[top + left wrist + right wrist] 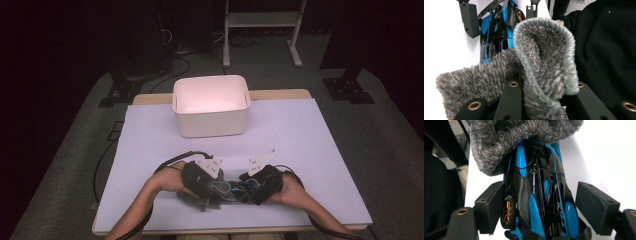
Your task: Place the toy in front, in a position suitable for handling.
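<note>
A blue and black toy car (541,192) lies on the white table cover, near the front edge in the high view (240,187). My right gripper (542,207) is open, its pads (596,207) standing on either side of the car's rear; the right pad is clear of the body. A grey fuzzy cloth (541,62) is folded between the jaws of my left gripper (545,86), which is shut on it. The cloth (511,137) drapes over the car's front end. In the high view the left gripper (219,189) and right gripper (244,186) face each other closely.
A white empty bin (211,106) stands at the table's far middle. The white table cover (310,150) spreads wide to both sides. A metal stand (262,30) is on the floor behind the table. The person's dark clothing (609,50) is close behind the cloth.
</note>
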